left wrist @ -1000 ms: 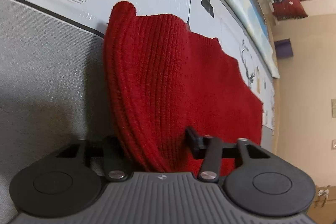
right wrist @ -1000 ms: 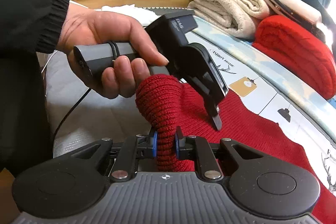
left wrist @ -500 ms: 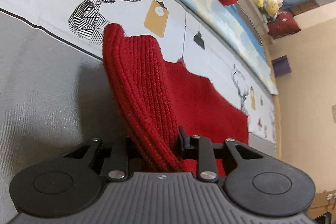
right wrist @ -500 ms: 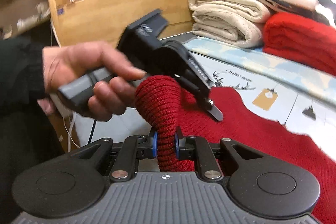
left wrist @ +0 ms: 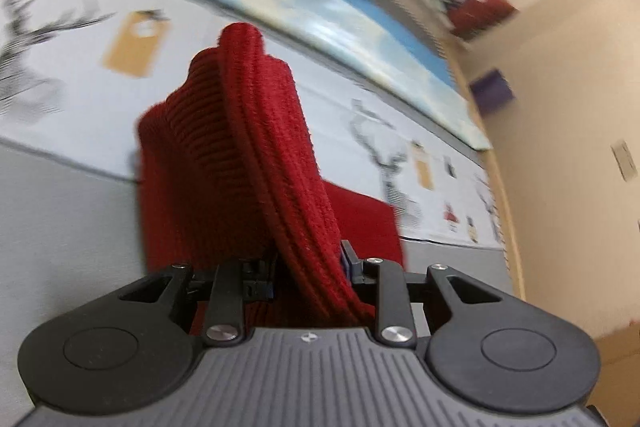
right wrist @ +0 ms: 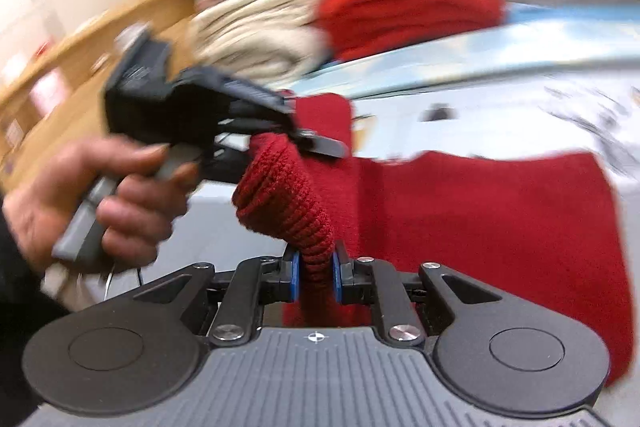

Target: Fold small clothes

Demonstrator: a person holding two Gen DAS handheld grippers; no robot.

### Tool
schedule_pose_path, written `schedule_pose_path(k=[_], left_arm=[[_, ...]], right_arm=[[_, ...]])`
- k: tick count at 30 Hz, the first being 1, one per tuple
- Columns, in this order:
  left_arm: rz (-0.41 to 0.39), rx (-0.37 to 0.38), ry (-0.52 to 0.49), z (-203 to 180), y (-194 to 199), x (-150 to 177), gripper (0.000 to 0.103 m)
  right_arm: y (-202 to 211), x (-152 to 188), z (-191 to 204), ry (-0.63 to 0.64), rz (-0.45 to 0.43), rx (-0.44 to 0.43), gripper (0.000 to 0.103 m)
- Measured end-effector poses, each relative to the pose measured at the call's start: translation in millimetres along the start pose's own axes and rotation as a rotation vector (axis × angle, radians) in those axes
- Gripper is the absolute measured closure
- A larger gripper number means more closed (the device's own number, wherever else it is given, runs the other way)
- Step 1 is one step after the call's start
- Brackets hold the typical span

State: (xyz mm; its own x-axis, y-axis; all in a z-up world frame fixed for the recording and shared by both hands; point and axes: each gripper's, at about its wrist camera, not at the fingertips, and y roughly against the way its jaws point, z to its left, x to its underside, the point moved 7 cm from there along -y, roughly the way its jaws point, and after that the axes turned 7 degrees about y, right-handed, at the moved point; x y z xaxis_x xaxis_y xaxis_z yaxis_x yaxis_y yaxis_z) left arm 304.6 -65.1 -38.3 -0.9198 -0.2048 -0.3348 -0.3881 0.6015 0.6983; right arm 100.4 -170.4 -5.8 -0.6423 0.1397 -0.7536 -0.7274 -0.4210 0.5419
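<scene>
A: How are the two claws set?

B: The right claw (right wrist: 314, 273) is closed down on a bunched fold of the red ribbed knit garment (right wrist: 480, 227); the knit is squeezed between its blue pads (right wrist: 295, 275). The left claw (left wrist: 308, 267) is likewise clamped on a thick rolled edge of the same garment (left wrist: 256, 163), with cloth filling the narrow gap between the fingers.

A: Where is the garment placed relative to them?

B: In the right wrist view the pinched fold is raised straight up from the right claw, while the rest is spread flat ahead and to the right on the printed sheet with deer and tag drawings (right wrist: 540, 107). The left claw (right wrist: 304, 143), held by the person's left hand (right wrist: 100, 203), is seen gripping the same raised edge just beyond the right claw. In the left wrist view the lifted edge is stood up as a tall ridge above the grey surface (left wrist: 60, 227).

A: What is changed from half a second earlier?

B: Both grips are kept. The views are swung round and blurred: the folded stack of cream and red textiles (right wrist: 340, 11) is now shown nearer the centre, and the left claw is turned more level. The lifted ridge is doubled further over, with a second layer shown beside it.
</scene>
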Motion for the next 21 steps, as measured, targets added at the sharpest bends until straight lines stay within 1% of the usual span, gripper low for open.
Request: schedule_pose_path(k=[2, 3, 4, 5, 7, 8, 9, 11, 12, 14, 16, 17, 18, 20, 21], left_arm=[[-0.006, 0.019, -0.048, -26.8, -14.0, 11.5, 0.069], [-0.008, 0.031, -0.064, -38.4, -21.3, 18.3, 0.065], [0.003, 0.042, -0.077, -48.0, -27.9, 24.7, 0.059], [0.023, 0.066, -0.090, -58.3, -34.0, 31.2, 0.056], [0.051, 0.129, -0.097, -72.5, -36.6, 37.9, 0.044], [0.043, 0.132, -0.102, -75.8, -35.2, 38.2, 0.042], [0.023, 0.125, -0.106, -75.0, -32.3, 36.5, 0.042], [0.007, 0.104, -0.076, -65.1, -28.8, 30.1, 0.042], [0.003, 0.090, -0.053, -57.1, -27.1, 26.6, 0.042], [-0.003, 0.054, -0.029, -43.5, -24.6, 21.0, 0.043], [0.011, 0.023, -0.027, -33.9, -23.5, 18.4, 0.045], [0.022, 0.011, -0.038, -31.3, -24.3, 18.7, 0.045], [0.034, -0.003, -0.055, -30.2, -25.3, 20.3, 0.045], [0.057, -0.027, -0.093, -28.2, -27.0, 23.3, 0.045], [0.066, -0.029, -0.107, -24.4, -25.8, 24.2, 0.045]], right_arm=[[13.4, 6.1, -19.0, -0.070, -0.024, 0.058, 0.087], [19.3, 10.4, -27.3, -0.100, -0.033, 0.092, 0.087], [25.1, 15.9, -37.7, -0.137, -0.043, 0.143, 0.087], [28.6, 21.4, -44.8, -0.165, -0.045, 0.188, 0.087], [31.5, 34.8, -64.1, -0.194, -0.012, 0.331, 0.087], [31.2, 43.2, -75.3, -0.213, 0.017, 0.398, 0.087], [28.8, 52.3, -89.7, -0.255, 0.054, 0.438, 0.087], [22.0, 67.3, -109.0, -0.356, 0.121, 0.468, 0.088], [21.5, 72.5, -114.6, -0.401, 0.128, 0.470, 0.087], [19.9, 73.6, -118.8, -0.456, 0.121, 0.425, 0.084], [18.1, 68.7, -117.0, -0.457, 0.098, 0.395, 0.076], [17.4, 64.2, -117.9, -0.444, 0.084, 0.394, 0.075], [16.4, 60.9, -118.6, -0.431, 0.069, 0.400, 0.067], [13.4, 56.0, -124.4, -0.434, 0.049, 0.410, 0.047], [12.6, 54.0, -132.3, -0.451, 0.045, 0.405, 0.044]])
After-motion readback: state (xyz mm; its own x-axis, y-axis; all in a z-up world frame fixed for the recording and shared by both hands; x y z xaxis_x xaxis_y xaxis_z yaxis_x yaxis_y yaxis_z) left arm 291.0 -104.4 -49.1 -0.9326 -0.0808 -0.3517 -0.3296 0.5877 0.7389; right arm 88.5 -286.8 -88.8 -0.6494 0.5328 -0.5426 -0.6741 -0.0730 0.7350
